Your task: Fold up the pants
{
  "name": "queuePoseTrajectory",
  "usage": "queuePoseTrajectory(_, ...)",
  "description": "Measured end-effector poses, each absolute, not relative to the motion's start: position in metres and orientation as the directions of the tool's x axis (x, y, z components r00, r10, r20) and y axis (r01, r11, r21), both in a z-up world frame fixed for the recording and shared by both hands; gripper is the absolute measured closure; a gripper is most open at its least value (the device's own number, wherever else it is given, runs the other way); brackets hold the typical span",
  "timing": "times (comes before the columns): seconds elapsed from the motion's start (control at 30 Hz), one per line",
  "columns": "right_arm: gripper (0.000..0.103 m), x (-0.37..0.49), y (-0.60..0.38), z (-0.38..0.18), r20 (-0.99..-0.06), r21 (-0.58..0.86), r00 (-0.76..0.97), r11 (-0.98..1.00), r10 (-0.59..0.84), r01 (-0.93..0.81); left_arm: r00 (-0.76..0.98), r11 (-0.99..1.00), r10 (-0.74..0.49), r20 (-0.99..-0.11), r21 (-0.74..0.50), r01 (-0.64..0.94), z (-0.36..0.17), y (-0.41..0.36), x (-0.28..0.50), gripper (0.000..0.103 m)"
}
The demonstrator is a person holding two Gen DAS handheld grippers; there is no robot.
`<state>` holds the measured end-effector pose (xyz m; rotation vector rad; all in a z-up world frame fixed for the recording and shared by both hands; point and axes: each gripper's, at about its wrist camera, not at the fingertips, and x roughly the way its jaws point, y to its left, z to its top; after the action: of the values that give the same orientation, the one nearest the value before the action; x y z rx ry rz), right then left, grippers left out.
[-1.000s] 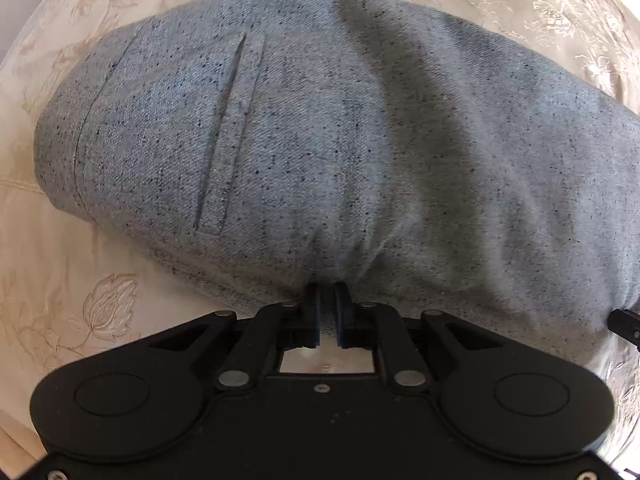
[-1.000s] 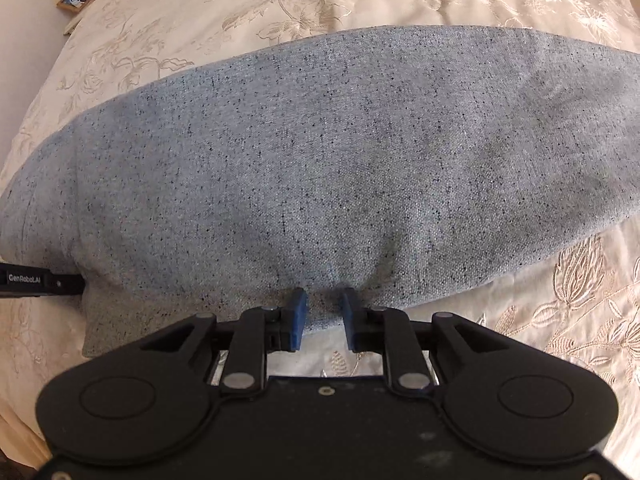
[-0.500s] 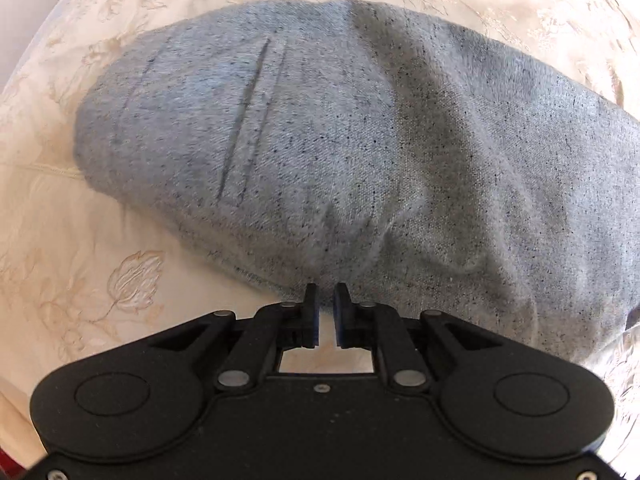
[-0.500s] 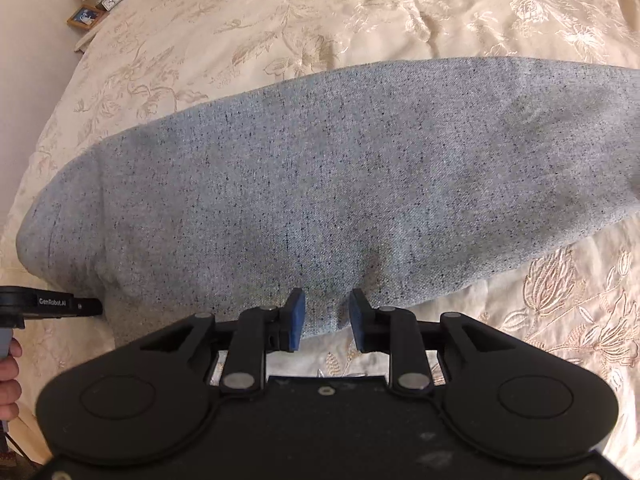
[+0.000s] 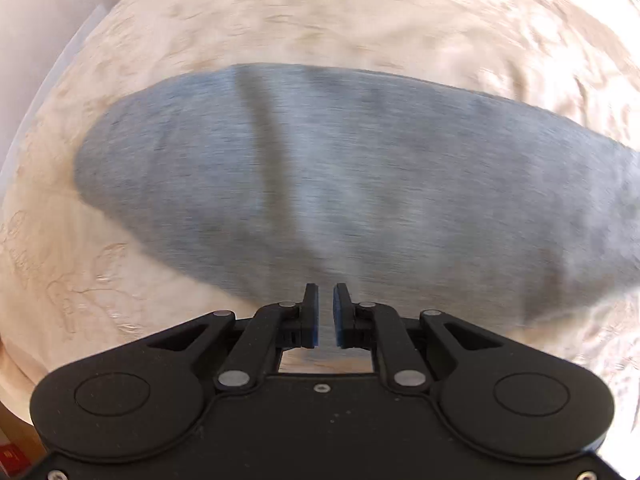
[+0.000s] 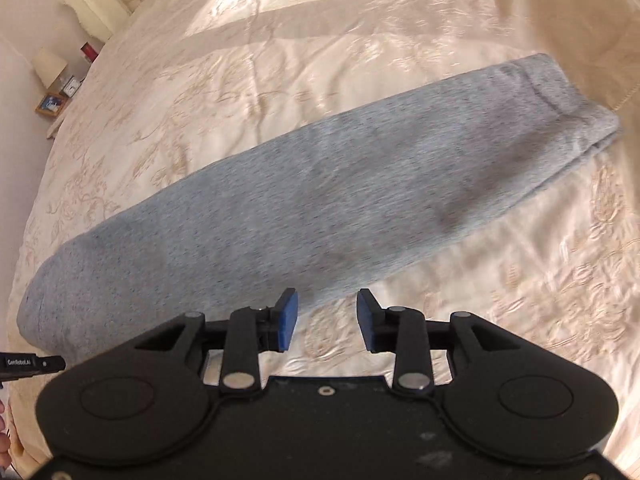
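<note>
Two grippers above grey pants (image 6: 304, 216) flat on bed (image 6: 280, 80); left gripper (image 5: 326, 314) jaws nearly together, gripping nothing; right gripper (image 6: 327, 318) jaws apart.

The pants (image 6: 320, 208) lie on the bedspread (image 6: 280, 80), running from lower left to upper right of the right wrist frame. The right gripper (image 6: 328, 320) sits at bottom centre, just below the pants' lower edge. A nightstand (image 6: 56, 92) is at the upper left, a headboard (image 6: 104, 4) above it. In the left wrist frame the pants (image 5: 360, 184) span the middle, the left gripper (image 5: 325, 316) at their lower edge.
</note>
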<state>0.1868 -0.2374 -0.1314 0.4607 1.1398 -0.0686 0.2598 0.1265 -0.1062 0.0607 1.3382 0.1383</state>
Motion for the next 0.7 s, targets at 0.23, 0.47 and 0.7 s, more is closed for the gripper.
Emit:
queuePoseTrajectory(0.23, 0.065, 0.189, -0.366, -0.131, -0.880, 0.315, 0.463, 0.860, 0.106, 0.401, 0.233, 0.990, 0.091, -0.968, 0.113, 0.083, -0.109, 0.006, 0.269, 0.085)
queuePoseTrajectory(0.47, 0.062, 0.202, -0.464, -0.146, -0.882, 0.331, 0.466, 0.792, 0.067, 0.513, 0.259, 0.972, 0.084, -0.962, 0.136, 0.192, -0.108, -0.083, 0.277, 0.085)
queuePoseTrajectory(0.7, 0.061, 0.215, -0.498, -0.163, -0.865, 0.397, 0.496, 0.708, 0.076, 0.584, 0.241, 0.956, 0.125, -0.962, 0.182, 0.229, -0.114, -0.113, 0.277, 0.085)
